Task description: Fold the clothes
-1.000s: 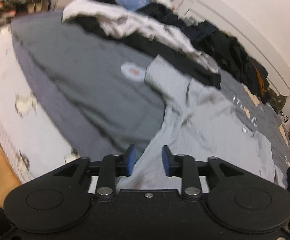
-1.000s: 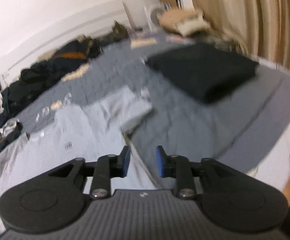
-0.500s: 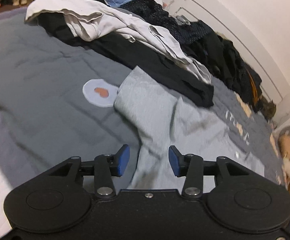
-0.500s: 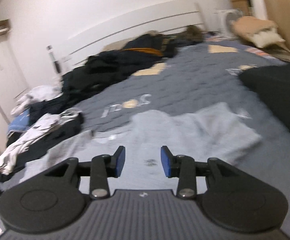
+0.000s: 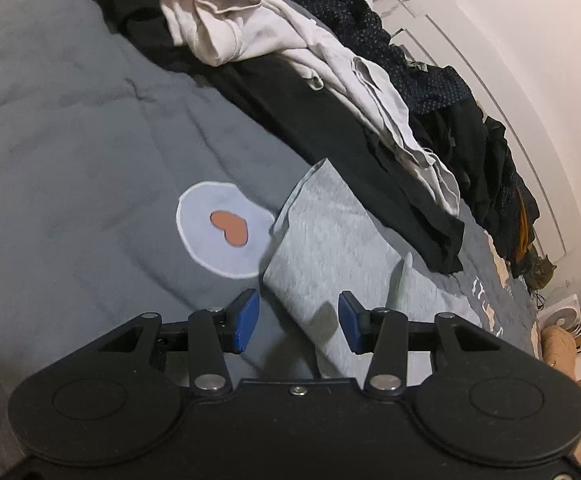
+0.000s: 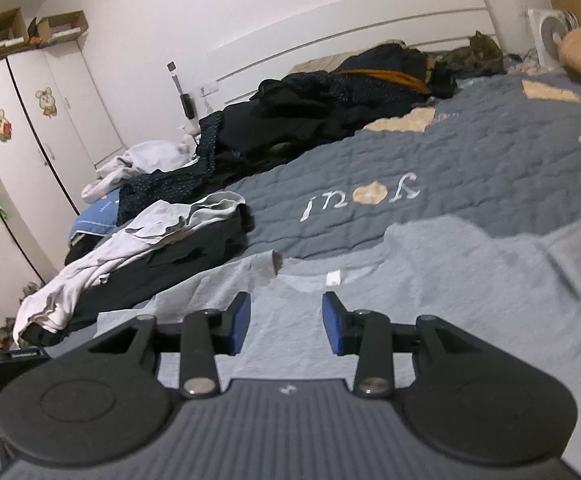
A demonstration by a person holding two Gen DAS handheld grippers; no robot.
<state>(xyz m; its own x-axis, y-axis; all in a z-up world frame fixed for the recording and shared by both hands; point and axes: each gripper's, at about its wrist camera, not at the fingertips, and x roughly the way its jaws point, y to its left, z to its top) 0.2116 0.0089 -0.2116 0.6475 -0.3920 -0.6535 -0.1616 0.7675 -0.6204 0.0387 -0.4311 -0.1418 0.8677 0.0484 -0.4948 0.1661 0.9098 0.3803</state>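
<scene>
Left gripper: we see our left gripper [image 5: 293, 321] with its blue pads spread wide, gripping nothing; it hangs just over the sleeve of the grey T-shirt [image 5: 330, 256].
Right gripper: our right gripper [image 6: 285, 323] is also spread apart and empty, poised above the chest of the shirt, just short of the collar.
Grey T-shirt: it lies flat on the grey bedspread [image 5: 70, 140], front side up in the right wrist view [image 6: 470, 280], with a small white label [image 6: 333, 278] showing inside the neckline. The sleeve end reaches to the edge of a pale round patch with an orange heart [image 5: 228, 226] sewn on the bedspread.
Clothes pile: beside the shirt, toward the headboard [image 6: 350, 36], we see a heap of unfolded clothes [image 5: 330, 80], off-white pieces lying over black and dark dotted ones; a black garment's edge sits just next to the sleeve.
Bedspread: white letters [image 6: 362, 196] are stitched on it beyond the collar.
Room: a white wardrobe [image 6: 42, 120] stands at the left, a fan [image 6: 550, 32] at the far right.
</scene>
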